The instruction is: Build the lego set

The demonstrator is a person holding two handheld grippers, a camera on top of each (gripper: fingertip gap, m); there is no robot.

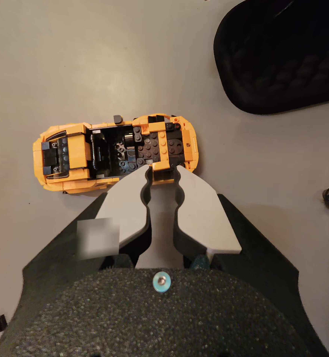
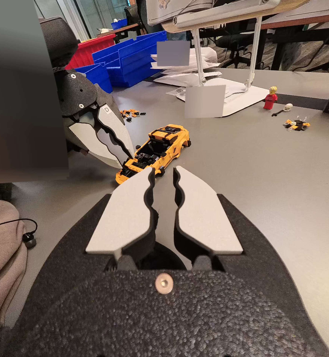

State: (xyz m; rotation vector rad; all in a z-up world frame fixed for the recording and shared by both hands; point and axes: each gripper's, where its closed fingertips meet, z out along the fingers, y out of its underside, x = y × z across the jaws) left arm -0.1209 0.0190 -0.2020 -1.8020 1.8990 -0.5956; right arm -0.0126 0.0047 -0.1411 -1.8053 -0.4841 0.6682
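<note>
An orange and black Lego car [image 1: 113, 152] lies on the grey table [image 1: 82, 67] with no roof, its black studded inside showing. My left gripper [image 1: 163, 167] comes down on its front end, one fingertip on each side of an orange fender block on the near side, and grips it. In the right wrist view the car [image 2: 159, 152] points toward me, with the left gripper [image 2: 126, 163] on its nose. My right gripper [image 2: 162, 170] is open and empty, just short of the car's near side.
A red minifigure [image 2: 269, 98], a white helmet [image 2: 288, 107], a black wrench [image 2: 277, 113] and two piles of small pieces [image 2: 296, 124] [image 2: 131, 114] lie on the table. Blue bins [image 2: 128, 58], papers and a white stand [image 2: 237, 96] are behind. A black padded object [image 1: 279, 58] sits far right. Tip to tip, the grippers are about 12 cm apart.
</note>
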